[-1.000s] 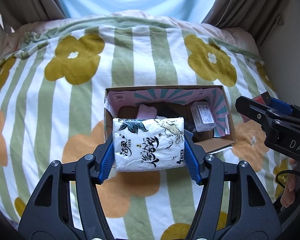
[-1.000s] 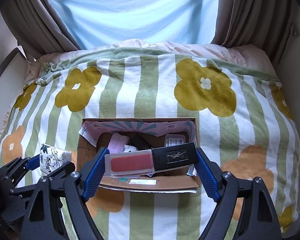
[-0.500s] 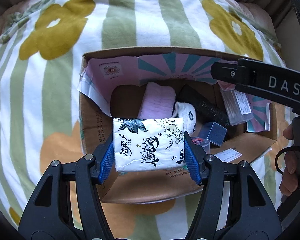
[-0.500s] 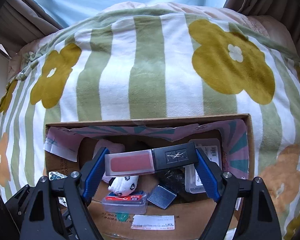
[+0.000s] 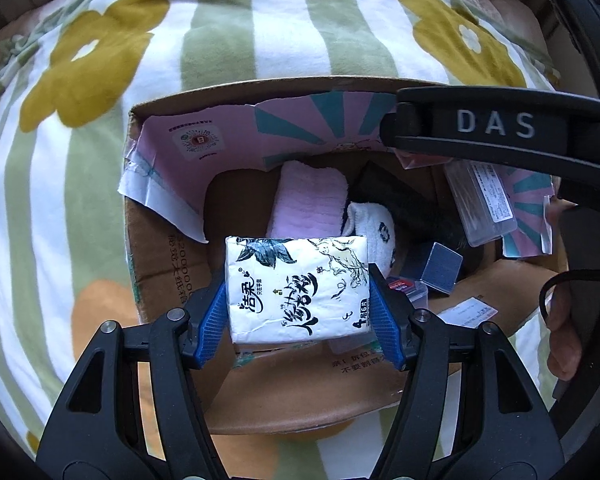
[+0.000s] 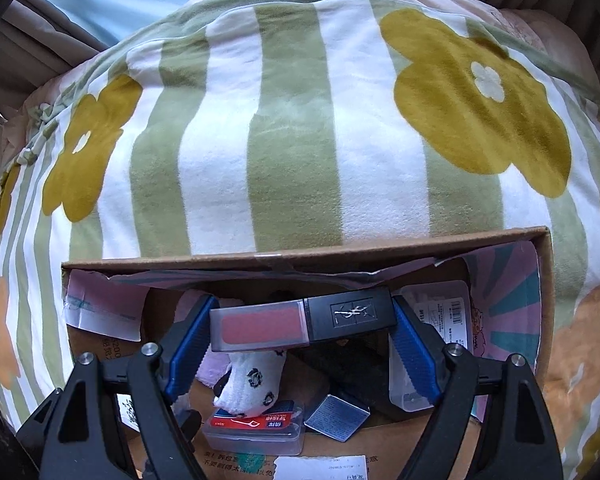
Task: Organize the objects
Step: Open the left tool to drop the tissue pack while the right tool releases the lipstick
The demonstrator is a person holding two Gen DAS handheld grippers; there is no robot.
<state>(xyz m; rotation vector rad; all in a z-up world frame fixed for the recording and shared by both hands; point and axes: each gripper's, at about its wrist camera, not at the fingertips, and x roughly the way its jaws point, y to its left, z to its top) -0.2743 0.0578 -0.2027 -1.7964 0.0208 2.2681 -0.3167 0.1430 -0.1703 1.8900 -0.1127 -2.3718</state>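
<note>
Striped flower blanket (image 6: 292, 152) with an open cardboard box (image 5: 168, 280) on it; inside are a pink towel (image 5: 312, 204), a white patterned sock (image 6: 252, 384), a clear plastic case (image 5: 480, 200) against the right wall and a small red-label case (image 6: 256, 426) near the front. Left gripper (image 5: 298, 306) over the box's front part, jaws closed onto a white tissue pack (image 5: 298, 288). Right gripper (image 6: 302, 330) above the box interior, jaws clamping a lip gloss tube (image 6: 300, 322) end to end, tube lying crosswise.

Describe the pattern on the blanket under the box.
Green and white stripes with mustard and orange flowers on the blanket; right wrist view shows it best.
</note>
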